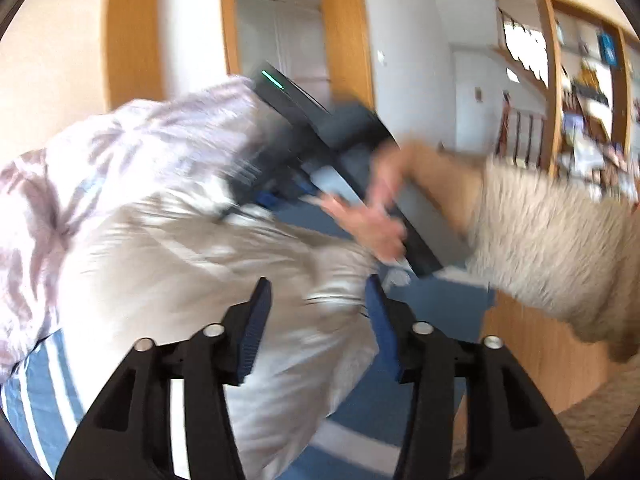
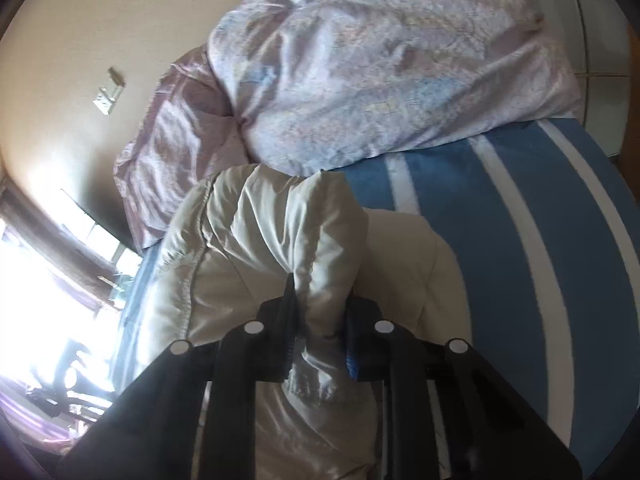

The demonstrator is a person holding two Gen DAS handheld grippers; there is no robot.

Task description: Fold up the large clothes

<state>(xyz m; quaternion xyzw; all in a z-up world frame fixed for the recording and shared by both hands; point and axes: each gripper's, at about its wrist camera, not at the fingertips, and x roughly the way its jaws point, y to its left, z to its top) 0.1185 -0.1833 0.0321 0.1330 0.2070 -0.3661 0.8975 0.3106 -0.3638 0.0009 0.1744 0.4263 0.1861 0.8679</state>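
Observation:
A pale beige padded jacket (image 1: 208, 264) lies bunched on a blue bed sheet with white stripes (image 1: 44, 392). My left gripper (image 1: 318, 304) is open just above the jacket, its blue pads apart with cloth showing between them; the view is blurred. In the right wrist view my right gripper (image 2: 320, 312) is shut on a thick fold of the jacket (image 2: 280, 224), which bulges up between its fingers above the striped sheet (image 2: 520, 240). The right gripper's body and the hand holding it (image 1: 376, 208) show in the left wrist view.
A crumpled lilac quilt (image 2: 392, 56) lies on the bed beyond the jacket, also in the left wrist view (image 1: 132, 140). A bright window (image 2: 40, 280) is at the left. Wooden door frames (image 1: 344, 32) and shelves (image 1: 580, 100) stand behind. A fuzzy beige sleeve (image 1: 552, 240) crosses the right.

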